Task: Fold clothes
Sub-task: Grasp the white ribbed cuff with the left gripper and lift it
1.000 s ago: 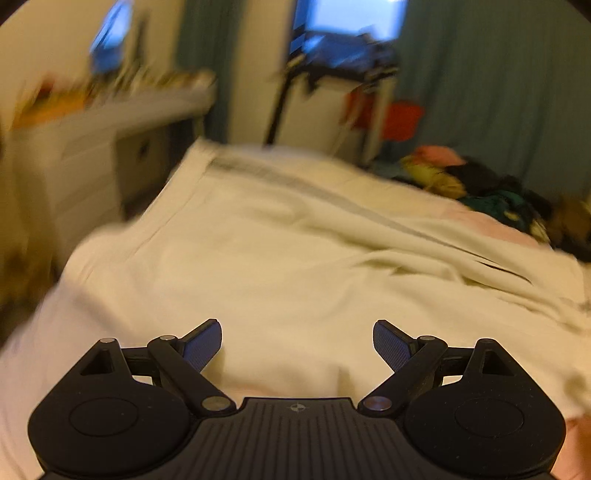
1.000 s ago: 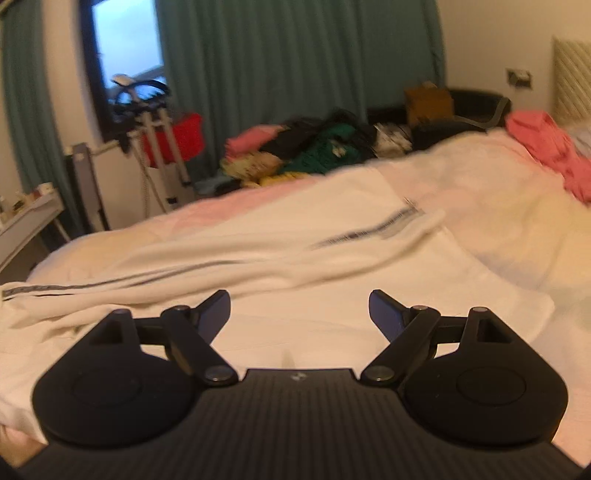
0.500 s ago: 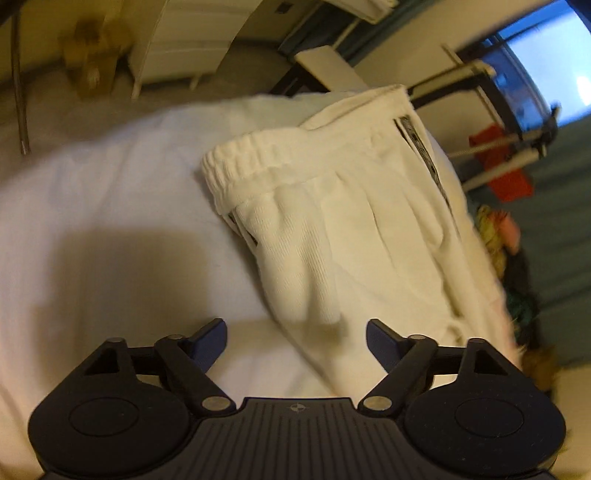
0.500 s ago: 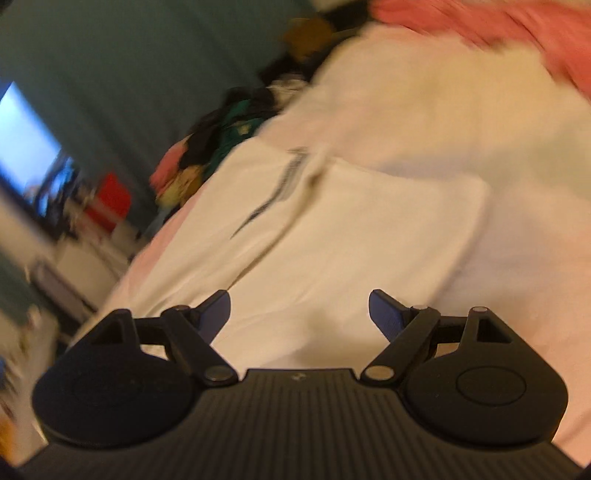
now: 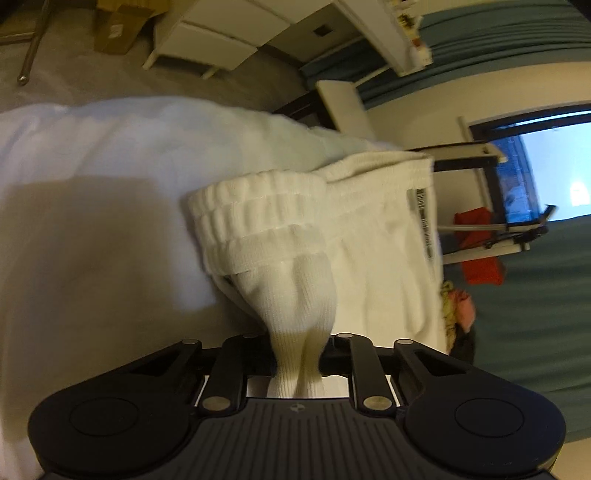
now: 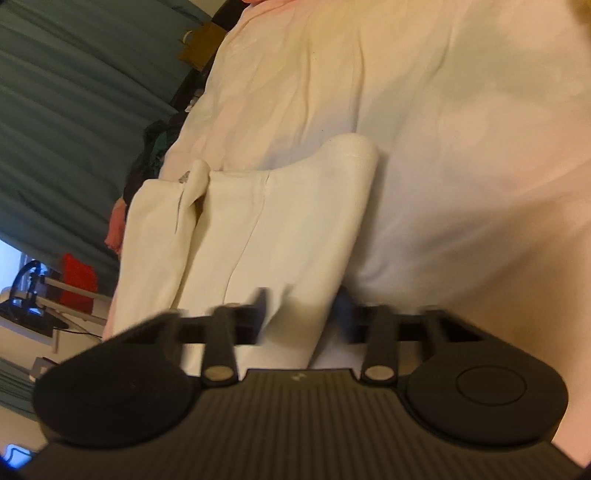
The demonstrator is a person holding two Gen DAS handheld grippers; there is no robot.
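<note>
White jogging pants (image 5: 369, 229) with a ribbed elastic waistband and a dark side stripe lie on the pale bed sheet (image 5: 92, 221). My left gripper (image 5: 299, 354) is closing, its jaws pinching a bunched fold of cloth just below the waistband. In the right wrist view the other end of the white pants (image 6: 288, 221) lies folded lengthwise on the bed sheet (image 6: 461, 147). My right gripper (image 6: 301, 317) is closing too. Its fingers are blurred and a strip of the pants' near edge is squeezed between them. Both views are rolled sideways.
White drawers (image 5: 221, 37) and a cardboard box (image 5: 118, 26) stand on the floor beyond the bed's edge. A rack with a red cloth (image 5: 480, 251) stands by the window (image 5: 546, 166). A heap of coloured clothes (image 6: 155, 147) lies at the bed's far side by the teal curtain (image 6: 74, 92).
Both grippers rolled sideways, came down onto the pants and went from wide open to pinching the cloth. The left took the part by the waistband, the right the other end.
</note>
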